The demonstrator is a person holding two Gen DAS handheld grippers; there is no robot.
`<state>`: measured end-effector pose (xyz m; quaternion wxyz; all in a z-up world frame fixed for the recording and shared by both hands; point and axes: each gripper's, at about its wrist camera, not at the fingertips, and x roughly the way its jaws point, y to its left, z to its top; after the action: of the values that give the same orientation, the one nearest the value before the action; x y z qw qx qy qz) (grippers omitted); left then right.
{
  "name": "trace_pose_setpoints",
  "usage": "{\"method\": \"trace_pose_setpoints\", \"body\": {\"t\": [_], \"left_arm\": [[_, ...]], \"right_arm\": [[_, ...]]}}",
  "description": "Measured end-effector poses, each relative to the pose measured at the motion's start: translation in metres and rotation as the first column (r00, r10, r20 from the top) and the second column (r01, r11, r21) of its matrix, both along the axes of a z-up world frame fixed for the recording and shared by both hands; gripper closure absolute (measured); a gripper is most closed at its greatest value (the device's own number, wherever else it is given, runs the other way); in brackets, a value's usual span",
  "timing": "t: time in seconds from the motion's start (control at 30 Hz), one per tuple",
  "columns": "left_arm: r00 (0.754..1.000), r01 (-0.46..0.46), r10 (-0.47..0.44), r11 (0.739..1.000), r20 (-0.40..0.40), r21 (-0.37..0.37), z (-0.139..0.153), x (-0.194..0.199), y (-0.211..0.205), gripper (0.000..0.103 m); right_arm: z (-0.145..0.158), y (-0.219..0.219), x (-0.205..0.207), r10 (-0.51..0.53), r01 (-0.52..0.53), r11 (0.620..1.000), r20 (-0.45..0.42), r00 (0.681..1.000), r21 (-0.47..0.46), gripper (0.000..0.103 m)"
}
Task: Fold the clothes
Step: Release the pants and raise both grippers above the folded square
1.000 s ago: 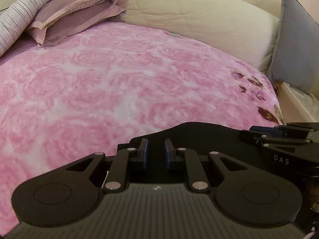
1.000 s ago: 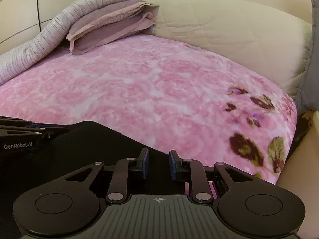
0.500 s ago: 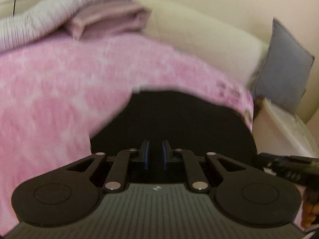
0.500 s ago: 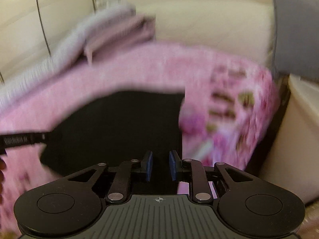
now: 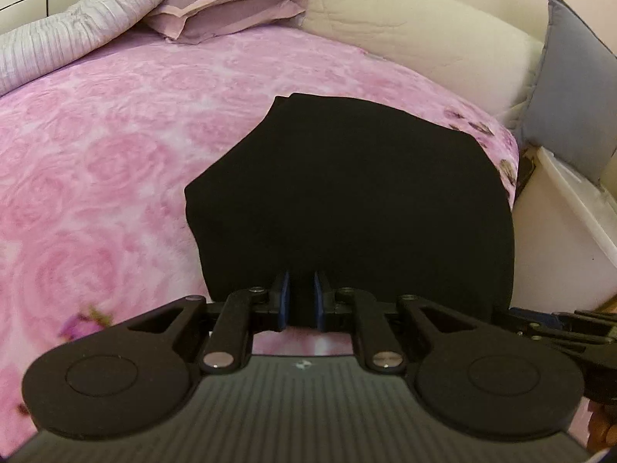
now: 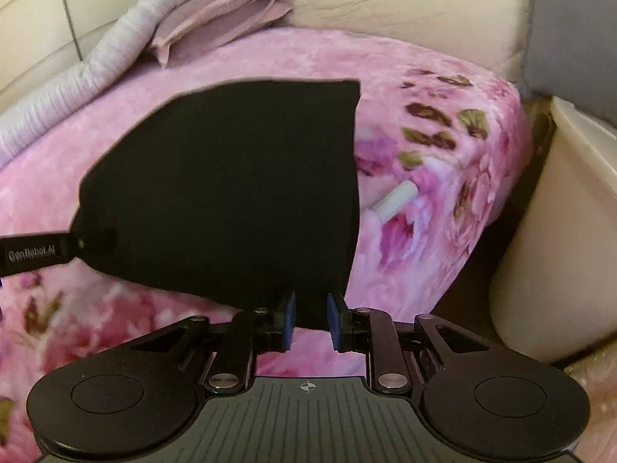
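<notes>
A black garment (image 5: 347, 193) lies spread on the pink rose blanket (image 5: 96, 154), folded into a rough rectangle near the bed's right edge. My left gripper (image 5: 300, 301) is shut on its near edge. My right gripper (image 6: 310, 320) is shut on the same near edge further right; the garment (image 6: 231, 185) stretches away from it. The left gripper's tip (image 6: 34, 252) shows at the garment's left corner in the right wrist view. The right gripper (image 5: 559, 324) shows at the lower right in the left wrist view.
A striped grey quilt (image 5: 77, 27) and mauve pillows (image 5: 231, 11) lie at the bed's far end, with a cream duvet (image 5: 405, 34) and a grey cushion (image 5: 570, 88) to the right. A small white cylinder (image 6: 395, 200) lies on the blanket. A cream bedside unit (image 6: 559, 250) stands right of the bed.
Both grippers pulled back towards the bed's near edge, dragging the black garment with them. It now lies stretched out in front of them, where before only its near part showed.
</notes>
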<state>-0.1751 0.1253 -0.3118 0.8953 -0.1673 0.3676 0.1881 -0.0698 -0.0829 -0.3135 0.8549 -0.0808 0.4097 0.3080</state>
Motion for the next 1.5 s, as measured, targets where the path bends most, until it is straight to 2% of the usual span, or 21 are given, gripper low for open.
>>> {"method": "trace_pose_setpoints", "body": {"t": [0.07,0.13,0.17,0.23,0.4,0.83,1.33,1.5], "left_arm": [[1.000,-0.010,0.010,1.000,-0.010,0.025,0.012,-0.007,-0.007,0.093],[0.999,-0.024,0.025,0.998,-0.024,0.053,0.022,-0.013,-0.015,0.092],[0.999,-0.029,0.030,0.997,-0.023,0.065,0.028,-0.018,-0.020,0.091],[0.999,-0.038,0.040,0.996,-0.027,0.078,0.036,-0.027,-0.029,0.079],[0.997,-0.041,0.048,0.993,-0.058,0.114,0.050,-0.047,-0.048,0.072],[0.997,-0.069,0.074,0.979,-0.019,0.193,0.090,-0.093,-0.090,0.062],[0.999,-0.034,0.032,0.961,0.011,0.275,0.117,-0.121,-0.138,0.059],[1.000,-0.028,0.023,0.959,0.020,0.282,0.121,-0.127,-0.147,0.058]], "right_arm": [[0.009,-0.007,-0.004,-0.008,0.008,1.000,-0.016,1.000,0.023,0.076],[0.016,-0.014,-0.008,-0.020,0.022,0.999,-0.038,0.999,0.041,0.060],[0.019,-0.017,-0.010,-0.027,0.029,0.998,-0.043,0.999,0.049,0.055],[0.023,-0.022,-0.016,-0.034,0.035,0.998,-0.034,0.999,0.046,0.045],[0.036,-0.036,-0.028,-0.047,0.048,0.998,-0.031,0.998,0.049,0.040],[0.070,-0.062,-0.067,-0.047,0.045,0.998,0.047,0.998,0.046,0.038],[0.093,-0.095,-0.096,-0.062,0.054,0.994,0.086,0.994,0.097,0.038],[0.098,-0.098,-0.104,-0.050,0.039,0.994,0.107,0.993,0.104,0.038]]}}
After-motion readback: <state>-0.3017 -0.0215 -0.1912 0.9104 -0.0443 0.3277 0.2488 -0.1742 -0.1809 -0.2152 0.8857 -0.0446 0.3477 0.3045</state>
